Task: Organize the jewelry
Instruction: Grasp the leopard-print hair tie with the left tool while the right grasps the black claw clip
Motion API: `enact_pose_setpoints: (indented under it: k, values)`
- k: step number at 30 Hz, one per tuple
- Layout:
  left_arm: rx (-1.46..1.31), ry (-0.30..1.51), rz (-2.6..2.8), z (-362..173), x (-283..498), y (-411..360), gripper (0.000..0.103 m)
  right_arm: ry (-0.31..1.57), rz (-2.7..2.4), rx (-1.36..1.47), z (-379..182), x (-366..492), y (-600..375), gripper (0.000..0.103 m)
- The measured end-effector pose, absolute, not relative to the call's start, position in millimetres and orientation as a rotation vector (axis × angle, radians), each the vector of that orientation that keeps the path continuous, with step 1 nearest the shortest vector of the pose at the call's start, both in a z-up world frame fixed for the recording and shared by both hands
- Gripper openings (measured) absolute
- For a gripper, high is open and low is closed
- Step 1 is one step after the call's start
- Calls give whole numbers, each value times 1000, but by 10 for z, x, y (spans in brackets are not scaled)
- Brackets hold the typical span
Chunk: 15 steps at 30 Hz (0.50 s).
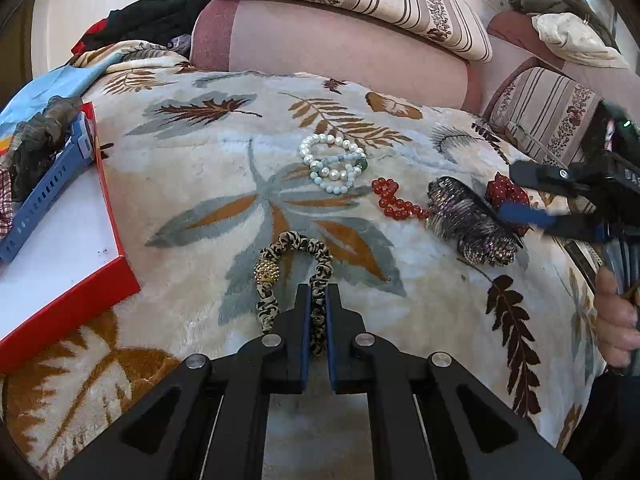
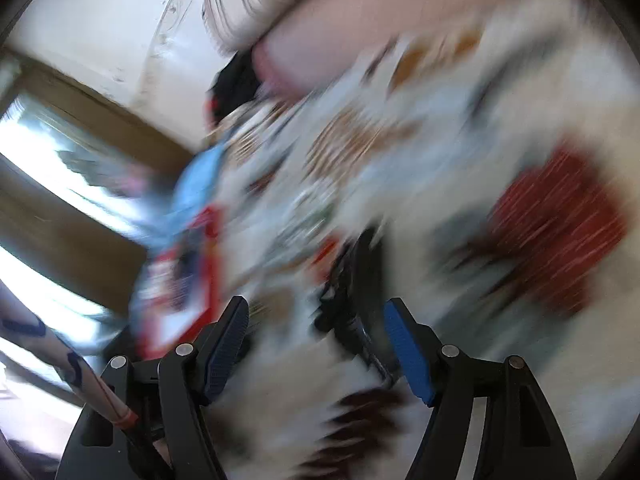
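At 9 o'clock in the left wrist view a red box (image 1: 72, 280) holds a blue watch (image 1: 48, 196). The left hand-held gripper (image 1: 319, 300), at 6 o'clock, is pinching a leopard-print scrunchie (image 1: 296, 256) lying on the leaf-patterned blanket (image 1: 180, 168). Pearl bracelets (image 1: 334, 164) lie at 12 o'clock of it, red beads (image 1: 396, 200) and a glittery scrunchie (image 1: 468, 220) toward 2 o'clock. The right hand-held gripper (image 1: 520, 196), at 3 o'clock, is spread, nothing between its fingers; a red dotted scrunchie (image 1: 505, 192) lies just at its tips
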<state>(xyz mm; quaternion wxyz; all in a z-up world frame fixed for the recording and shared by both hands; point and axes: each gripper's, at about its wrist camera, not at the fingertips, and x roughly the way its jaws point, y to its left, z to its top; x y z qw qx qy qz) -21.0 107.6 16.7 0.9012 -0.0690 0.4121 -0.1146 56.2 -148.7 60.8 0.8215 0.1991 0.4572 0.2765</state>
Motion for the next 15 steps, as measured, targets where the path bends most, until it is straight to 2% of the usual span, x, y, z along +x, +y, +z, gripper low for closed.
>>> enact_pose_setpoints:
  k: [2,5,8,15]
  values:
    - [-143,853,-239,168,-206,1073,7,925,578,329,709,546,-1437,79]
    - [-149,854,-242,166,-202,1078,7,955,609,346,632,551,-1382,79]
    - [-149,854,-243,165,-198,1079,7,940,565,189,628,510,-1204,79]
    - [-149,853,-243,168,-201,1078,7,950,562,36,542,462,-940,79]
